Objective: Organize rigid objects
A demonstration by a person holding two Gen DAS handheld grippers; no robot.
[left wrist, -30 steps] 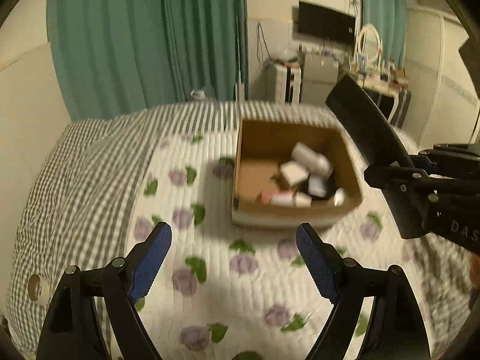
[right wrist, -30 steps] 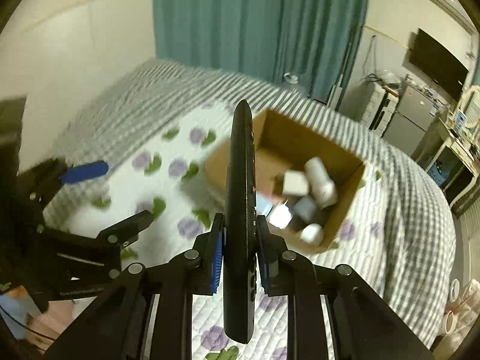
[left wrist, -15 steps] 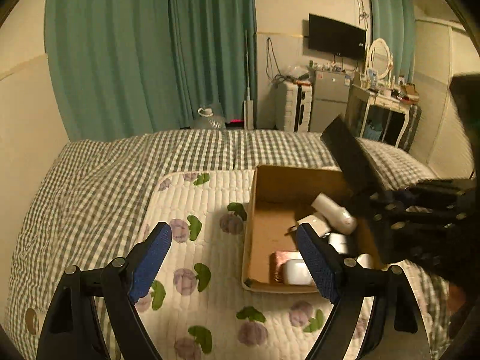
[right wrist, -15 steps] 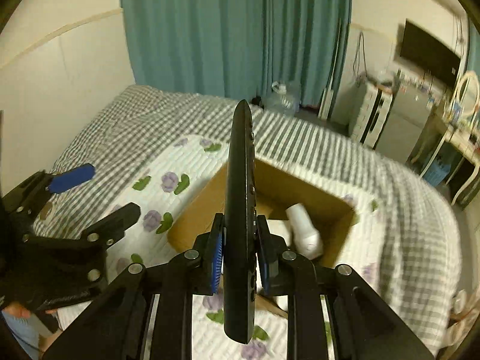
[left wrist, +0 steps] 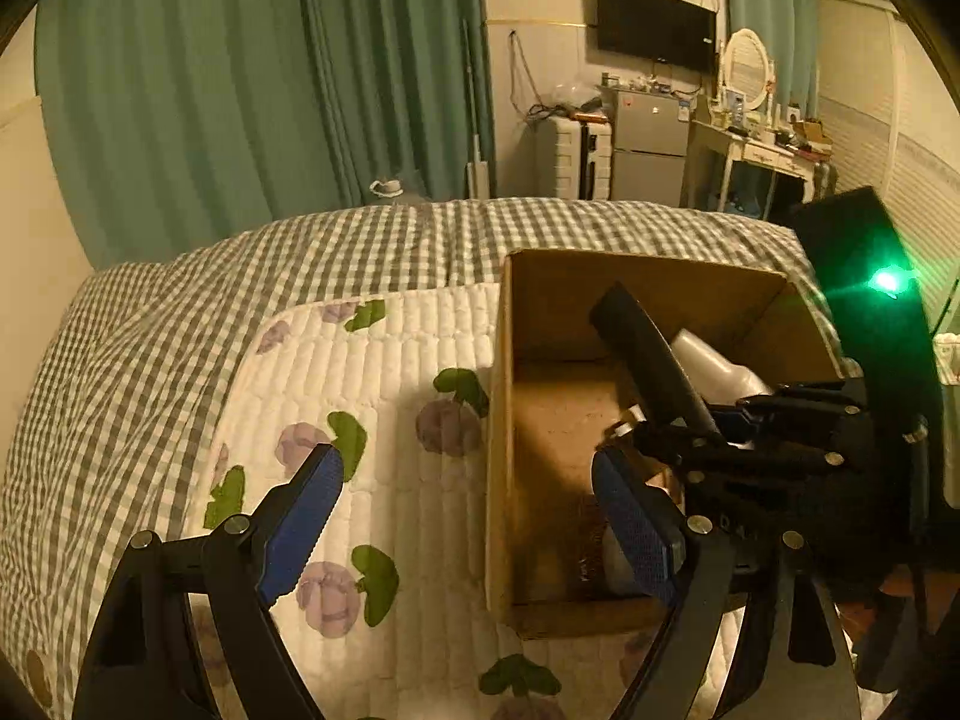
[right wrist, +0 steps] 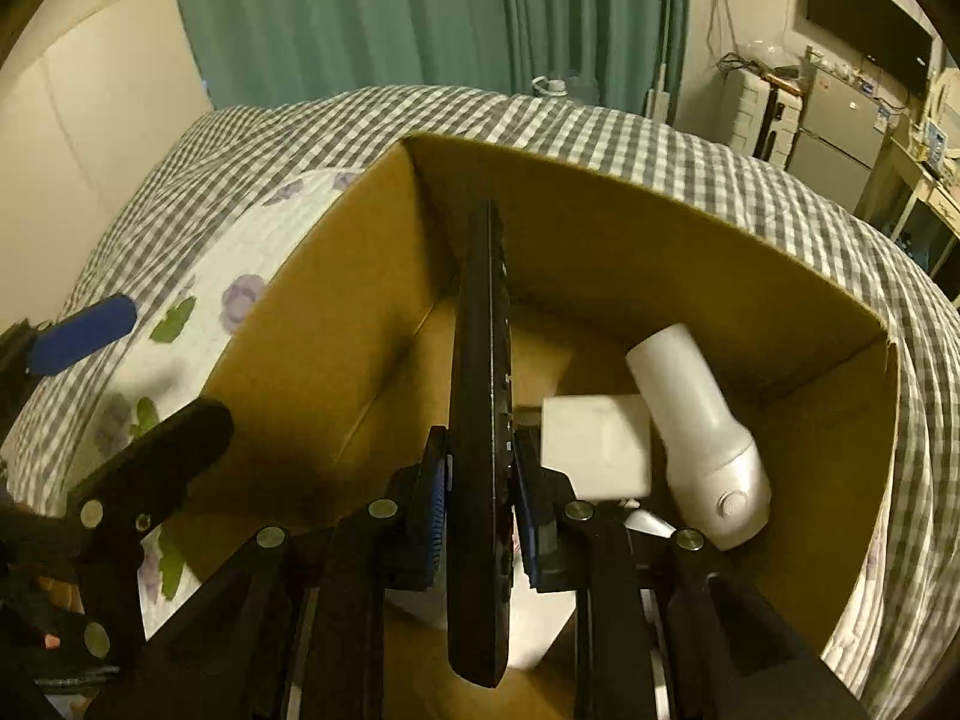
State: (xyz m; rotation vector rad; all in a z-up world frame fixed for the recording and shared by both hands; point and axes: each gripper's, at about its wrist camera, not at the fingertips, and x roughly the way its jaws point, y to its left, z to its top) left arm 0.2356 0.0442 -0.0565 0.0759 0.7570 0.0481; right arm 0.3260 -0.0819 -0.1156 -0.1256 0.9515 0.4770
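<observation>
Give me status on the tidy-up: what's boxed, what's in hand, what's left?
Done: a white bottle and a white block already lie in the cardboard box on the bed. In hand: the right gripper is clamped on a black remote, its front end inside the box. Left: release it. The left gripper is open and empty; no loose items show on the quilt.

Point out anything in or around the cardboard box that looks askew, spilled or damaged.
Nothing looks spilled or damaged. The white bottle lies tipped on its side in the cardboard box, against a white block. The black remote stands on edge, gripped by the right tongs over the box, not yet put down.
</observation>
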